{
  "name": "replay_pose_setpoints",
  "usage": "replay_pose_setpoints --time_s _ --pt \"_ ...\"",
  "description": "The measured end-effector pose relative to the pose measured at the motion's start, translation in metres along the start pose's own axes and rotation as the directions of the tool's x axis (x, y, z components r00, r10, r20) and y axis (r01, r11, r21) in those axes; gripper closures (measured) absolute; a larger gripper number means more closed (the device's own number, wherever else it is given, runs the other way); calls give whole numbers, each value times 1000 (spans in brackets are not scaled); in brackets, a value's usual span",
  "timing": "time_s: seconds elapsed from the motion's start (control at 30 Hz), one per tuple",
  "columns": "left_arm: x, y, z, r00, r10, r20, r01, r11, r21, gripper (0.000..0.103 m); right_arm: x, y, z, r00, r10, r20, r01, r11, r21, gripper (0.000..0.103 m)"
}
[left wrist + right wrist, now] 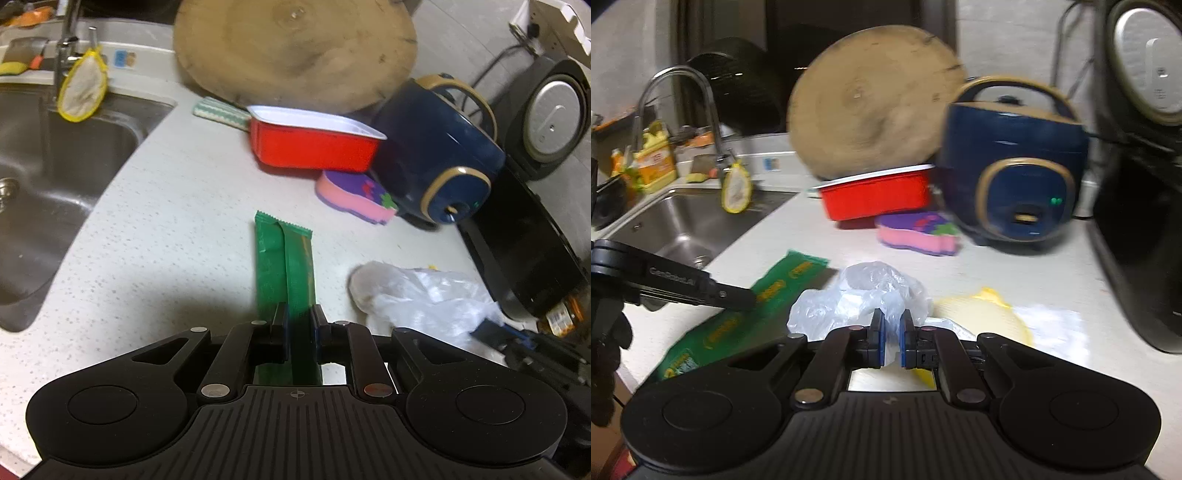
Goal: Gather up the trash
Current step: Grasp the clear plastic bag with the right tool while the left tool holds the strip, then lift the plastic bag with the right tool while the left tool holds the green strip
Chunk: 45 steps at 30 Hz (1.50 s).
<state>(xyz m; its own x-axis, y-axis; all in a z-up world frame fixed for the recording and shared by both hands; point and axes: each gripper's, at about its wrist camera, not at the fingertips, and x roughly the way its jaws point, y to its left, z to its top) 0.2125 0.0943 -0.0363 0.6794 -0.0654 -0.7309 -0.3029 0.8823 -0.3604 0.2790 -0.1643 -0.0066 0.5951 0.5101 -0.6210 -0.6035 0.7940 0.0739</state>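
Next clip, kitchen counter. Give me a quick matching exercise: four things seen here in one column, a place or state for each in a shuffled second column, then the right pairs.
Things:
1. green wrapper
2. plastic bag
3. red tub
4. sponge

Places or states:
A. lies flat beside the blue cooker
B. pinched in the right gripper
C. stands in front of the round board
D. clamped in the left gripper

Pairs: 1-D, 2-B, 3-C, 4-A

Dim indoor light; soft shadows; fisheye bending at edges; motion blur throughout the right view.
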Motion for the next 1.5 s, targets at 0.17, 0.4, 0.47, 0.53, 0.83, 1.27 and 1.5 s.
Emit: replay_pose_setpoints --time_s 0.17,0.4,0.47,0.53,0.83,1.27,1.5 --pt "5 -5 -4 1000 -19 -24 19 1000 14 88 -8 -12 2 997 -71 17 71 997 6 96" --pt "6 -6 -7 999 -15 -36 15 1000 19 88 35 -9 -13 996 -40 -78 40 999 -4 96" --pt "5 -6 -8 999 -10 -38 11 1000 18 88 49 -6 -20 993 -14 -117 15 1000 1 96" --pt "5 -7 -9 999 -9 -38 10 1000 19 88 58 -2 -27 990 -8 -138 7 1000 -10 96" --pt "-3 -10 -12 1000 -3 -22 4 1000 25 88 27 -9 -38 998 -26 -55 24 999 -32 59" --pt "-10 -8 -19 999 38 -6 -37 999 18 88 10 5 -24 997 -35 65 41 994 -96 41" --pt "-26 0 -19 997 76 32 -76 997 19 88 46 50 -6 998 2 66 15 965 -261 39"
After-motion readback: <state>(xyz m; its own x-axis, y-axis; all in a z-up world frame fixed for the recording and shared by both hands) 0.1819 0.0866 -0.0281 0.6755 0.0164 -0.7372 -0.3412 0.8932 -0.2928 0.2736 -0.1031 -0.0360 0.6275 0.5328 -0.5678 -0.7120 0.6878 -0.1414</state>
